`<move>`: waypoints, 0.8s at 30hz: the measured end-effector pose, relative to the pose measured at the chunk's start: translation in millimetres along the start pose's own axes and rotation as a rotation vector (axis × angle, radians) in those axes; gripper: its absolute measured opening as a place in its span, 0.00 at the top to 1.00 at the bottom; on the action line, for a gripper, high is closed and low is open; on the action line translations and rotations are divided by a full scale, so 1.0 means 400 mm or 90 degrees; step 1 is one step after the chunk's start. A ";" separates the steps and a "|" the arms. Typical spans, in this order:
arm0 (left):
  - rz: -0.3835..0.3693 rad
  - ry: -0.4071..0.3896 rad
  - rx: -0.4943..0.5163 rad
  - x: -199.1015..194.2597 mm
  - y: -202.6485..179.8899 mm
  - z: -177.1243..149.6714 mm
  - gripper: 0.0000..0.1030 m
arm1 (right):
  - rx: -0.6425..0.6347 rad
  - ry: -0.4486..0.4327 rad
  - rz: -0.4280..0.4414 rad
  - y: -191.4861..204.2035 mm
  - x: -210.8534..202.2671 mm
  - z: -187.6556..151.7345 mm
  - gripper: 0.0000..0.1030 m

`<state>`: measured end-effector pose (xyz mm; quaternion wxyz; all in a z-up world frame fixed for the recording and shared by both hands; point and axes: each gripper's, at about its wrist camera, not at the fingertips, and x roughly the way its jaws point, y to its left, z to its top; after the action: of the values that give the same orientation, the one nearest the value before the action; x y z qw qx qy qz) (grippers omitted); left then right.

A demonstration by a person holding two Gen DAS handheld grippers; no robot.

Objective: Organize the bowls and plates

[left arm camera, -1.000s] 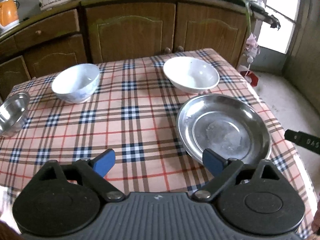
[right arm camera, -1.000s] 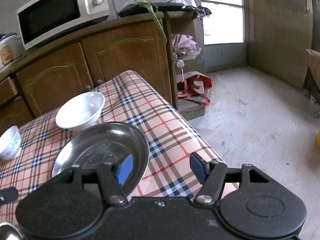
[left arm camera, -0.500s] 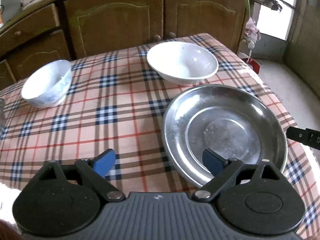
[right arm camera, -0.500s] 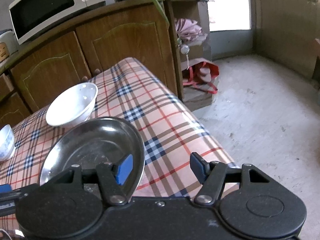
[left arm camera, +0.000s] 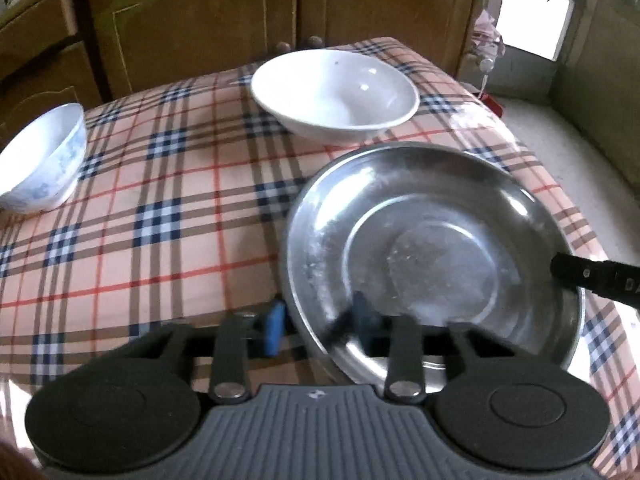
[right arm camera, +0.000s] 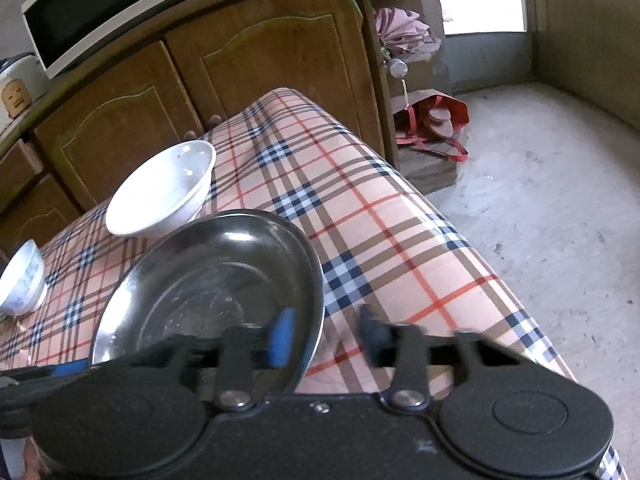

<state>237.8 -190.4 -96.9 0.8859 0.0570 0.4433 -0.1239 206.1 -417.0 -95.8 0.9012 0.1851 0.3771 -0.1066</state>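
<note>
A steel plate [left arm camera: 436, 240] lies near the right edge of the plaid table; it also shows in the right wrist view [right arm camera: 208, 280]. My left gripper [left arm camera: 320, 322] straddles its near-left rim, one blue pad outside and one inside, jaws partly closed with a gap still showing. My right gripper [right arm camera: 328, 334] straddles the plate's right rim the same way, and one of its fingers [left arm camera: 592, 280] reaches over the plate in the left wrist view. A wide white bowl [left arm camera: 336, 94] sits just behind the plate. A small blue-patterned bowl [left arm camera: 44, 160] stands at the left.
Wooden cabinets [left arm camera: 240, 20] stand right behind the table. A microwave [right arm camera: 100, 4] sits on top of them. The table's right edge [right arm camera: 460, 224] drops to a concrete floor, with a red bag [right arm camera: 432, 120] beside the cabinet.
Both grippers moved forward onto the steel plate's rim and their jaws narrowed around it. The left view slid right, so the steel bowl at far left is out of sight.
</note>
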 end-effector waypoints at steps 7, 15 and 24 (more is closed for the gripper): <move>-0.033 -0.007 0.004 -0.023 -0.018 0.001 0.76 | 0.014 -0.026 -0.024 -0.010 -0.032 0.005 0.89; -0.064 -0.042 0.016 -0.101 -0.062 -0.008 0.76 | 0.010 -0.083 -0.062 -0.019 -0.147 0.006 0.89; -0.078 -0.090 0.055 -0.228 -0.102 -0.020 0.76 | 0.005 -0.145 -0.099 -0.018 -0.298 -0.017 0.88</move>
<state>168.0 -212.5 -28.3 0.9026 0.0591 0.3762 -0.2007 116.7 -414.2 -16.2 0.9263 0.1458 0.2855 -0.1979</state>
